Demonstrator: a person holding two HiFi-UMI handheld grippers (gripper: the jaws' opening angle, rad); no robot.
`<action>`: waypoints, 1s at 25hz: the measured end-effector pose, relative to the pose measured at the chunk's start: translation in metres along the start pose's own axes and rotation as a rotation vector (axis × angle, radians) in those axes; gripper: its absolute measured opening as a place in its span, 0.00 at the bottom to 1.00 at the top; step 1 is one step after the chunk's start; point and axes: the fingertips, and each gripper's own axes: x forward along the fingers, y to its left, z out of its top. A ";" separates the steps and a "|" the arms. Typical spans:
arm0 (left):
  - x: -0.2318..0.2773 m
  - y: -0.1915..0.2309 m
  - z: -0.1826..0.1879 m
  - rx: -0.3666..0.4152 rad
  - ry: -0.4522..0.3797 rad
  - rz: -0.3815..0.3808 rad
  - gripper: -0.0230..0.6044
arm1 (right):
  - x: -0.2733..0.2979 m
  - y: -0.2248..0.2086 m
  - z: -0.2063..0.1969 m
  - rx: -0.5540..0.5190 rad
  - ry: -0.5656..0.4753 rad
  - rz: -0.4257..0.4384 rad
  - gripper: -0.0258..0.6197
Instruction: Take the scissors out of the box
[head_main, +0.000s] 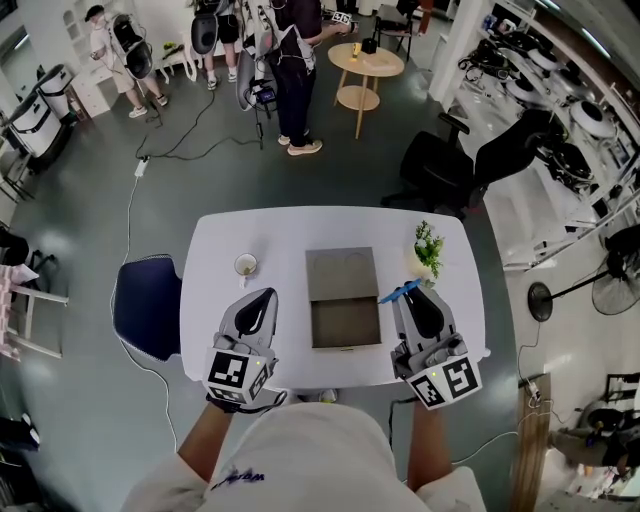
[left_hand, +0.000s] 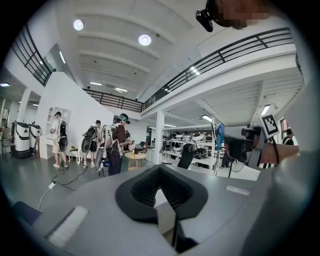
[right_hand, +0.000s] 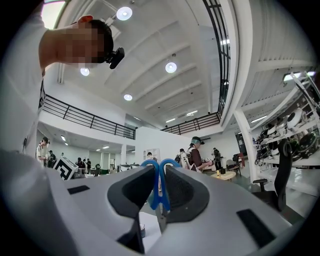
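Scissors (right_hand: 159, 189), blue-handled with grey metal blades, were pinched by the right claw (head_main: 410, 295), clear of the open grey box (head_main: 313, 325) at its nine o'clock. The left claw (head_main: 262, 297) was pressed together, empty. Such a narrow grip could let them pivot and drop onto the white bench (head_main: 230, 240).
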 end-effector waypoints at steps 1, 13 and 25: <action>-0.001 0.001 0.000 -0.001 -0.001 0.000 0.04 | -0.001 0.000 0.000 0.000 -0.002 -0.005 0.15; -0.005 0.000 -0.005 0.000 0.009 -0.003 0.04 | -0.014 -0.003 0.002 0.003 -0.003 -0.049 0.15; -0.008 0.002 -0.008 -0.056 0.012 0.003 0.04 | -0.017 -0.005 -0.002 0.012 0.001 -0.054 0.15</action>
